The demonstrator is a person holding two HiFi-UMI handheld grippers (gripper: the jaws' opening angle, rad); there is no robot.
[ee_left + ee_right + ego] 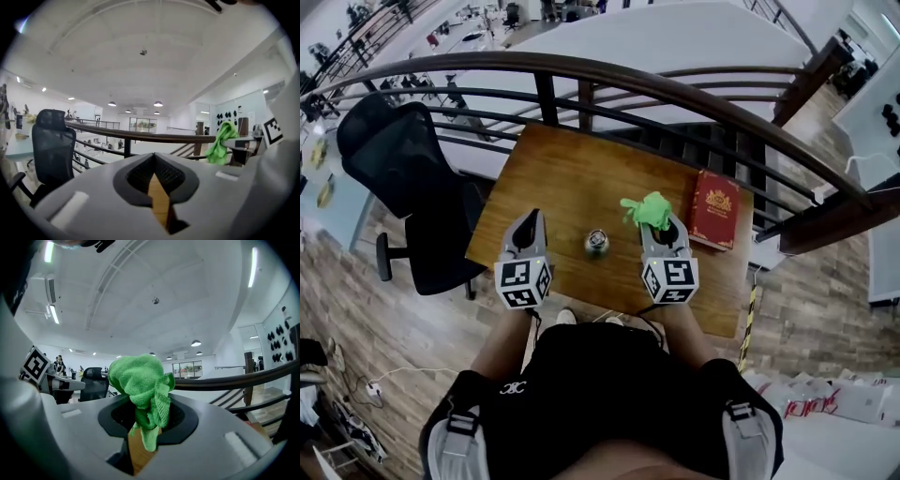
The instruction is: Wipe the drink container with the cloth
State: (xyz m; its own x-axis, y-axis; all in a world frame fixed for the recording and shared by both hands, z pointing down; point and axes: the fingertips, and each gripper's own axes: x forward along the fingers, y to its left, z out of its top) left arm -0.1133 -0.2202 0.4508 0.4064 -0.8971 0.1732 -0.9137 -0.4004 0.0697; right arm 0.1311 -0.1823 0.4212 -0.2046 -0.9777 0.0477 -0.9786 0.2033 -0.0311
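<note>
Right gripper (662, 225) pinches cloth (649, 210); can (597, 243) near table (572, 178) front edge, book (713, 208) well apart

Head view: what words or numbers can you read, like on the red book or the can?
No text can be read here.
Red book: gold emblem; any lettering is too small to read.
Can: only its top shows, no readable print.
Marker cubes: black-and-white square patterns, no words.
Shorts: small white logo, too blurred to read.
Green cloth: no print.
</note>
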